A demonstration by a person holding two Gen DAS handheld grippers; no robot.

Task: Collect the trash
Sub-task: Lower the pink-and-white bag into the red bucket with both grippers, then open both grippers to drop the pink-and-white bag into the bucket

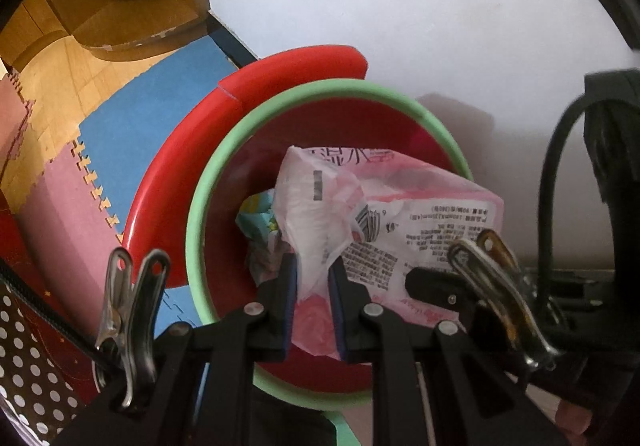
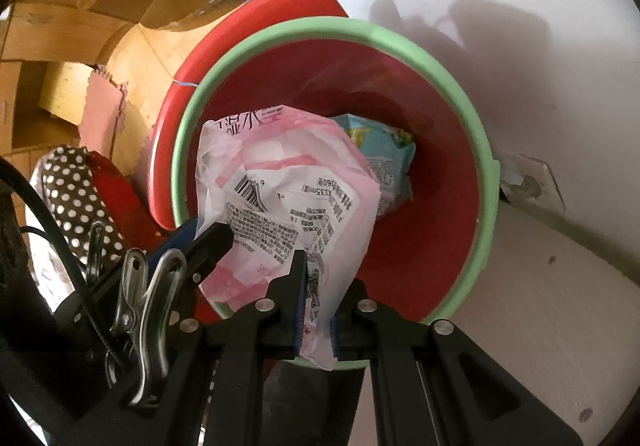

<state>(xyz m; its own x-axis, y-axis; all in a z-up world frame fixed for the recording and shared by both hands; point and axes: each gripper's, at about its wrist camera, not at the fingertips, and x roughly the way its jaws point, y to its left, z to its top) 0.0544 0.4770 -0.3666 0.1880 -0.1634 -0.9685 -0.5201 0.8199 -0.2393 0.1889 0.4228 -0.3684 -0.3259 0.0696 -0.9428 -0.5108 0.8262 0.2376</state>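
A crumpled pink and white plastic wrapper (image 1: 384, 206) with printed text and a barcode hangs over the mouth of a red bin with a green rim (image 1: 208, 182). My left gripper (image 1: 314, 270) is shut on one end of the wrapper, its blue pads pinching the film. In the right wrist view the same wrapper (image 2: 288, 186) fills the bin's near side, and my right gripper (image 2: 318, 278) is shut on its other end. Deeper in the bin (image 2: 476, 150) lies a light blue packet (image 2: 380, 150). The other gripper's black finger (image 2: 212, 242) shows at the left.
A red lid (image 1: 168, 166) leans behind the bin. Blue and pink foam floor mats (image 1: 132, 118) and wooden floor lie to the left, with cardboard boxes (image 1: 132, 2) beyond. A white wall (image 1: 400, 6) stands right behind the bin. A polka-dot fabric (image 2: 76, 198) lies at the left.
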